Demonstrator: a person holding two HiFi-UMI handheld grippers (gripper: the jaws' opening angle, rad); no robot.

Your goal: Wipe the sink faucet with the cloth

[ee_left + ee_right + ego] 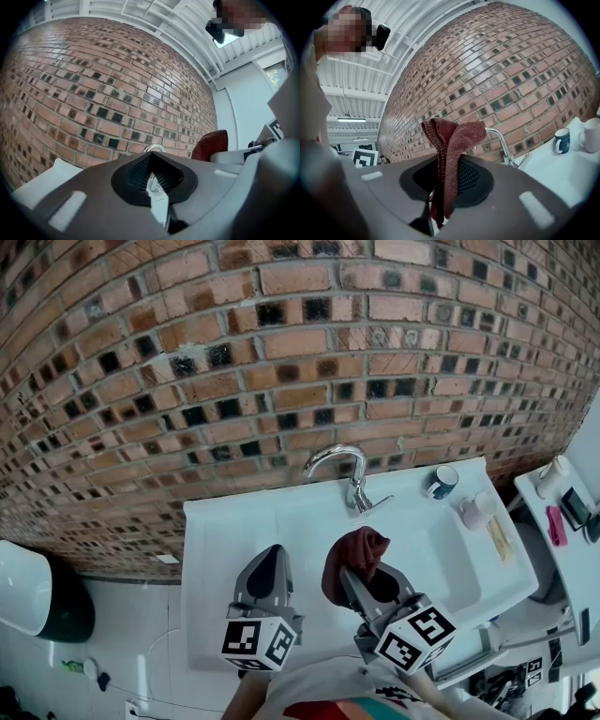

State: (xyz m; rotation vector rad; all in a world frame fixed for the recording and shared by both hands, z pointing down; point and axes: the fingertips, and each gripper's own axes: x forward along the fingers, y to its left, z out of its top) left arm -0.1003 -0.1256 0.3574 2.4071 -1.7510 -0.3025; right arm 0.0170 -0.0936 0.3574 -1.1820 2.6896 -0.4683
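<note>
Over the near half of the sink (220,549): right tongs (347,575) clamped on the dark red cloth (356,551), bunched above their tips. Just left, left tongs (273,553) pressed together, holding nothing. Farther off, faucet (339,463) at the far rim, brick wall (234,362) behind.

Left claw (271,557): jaws together, nothing between them, confirmed in the left gripper view (151,162). It points straight ahead, away from the body, with its marker cube (260,643) at the near end.

Right claw (350,575): jaws clamped on the cloth (360,548), which sticks out past the tips and folds over. The right gripper view (449,161) shows the same, fabric pinched in the jaw line. Its body angles slightly inward toward the left one, marker cube (415,636) nearest the body.

The two sit side by side, close but not touching, tips roughly level. Forearms only just enter at the bottom edge.
</note>
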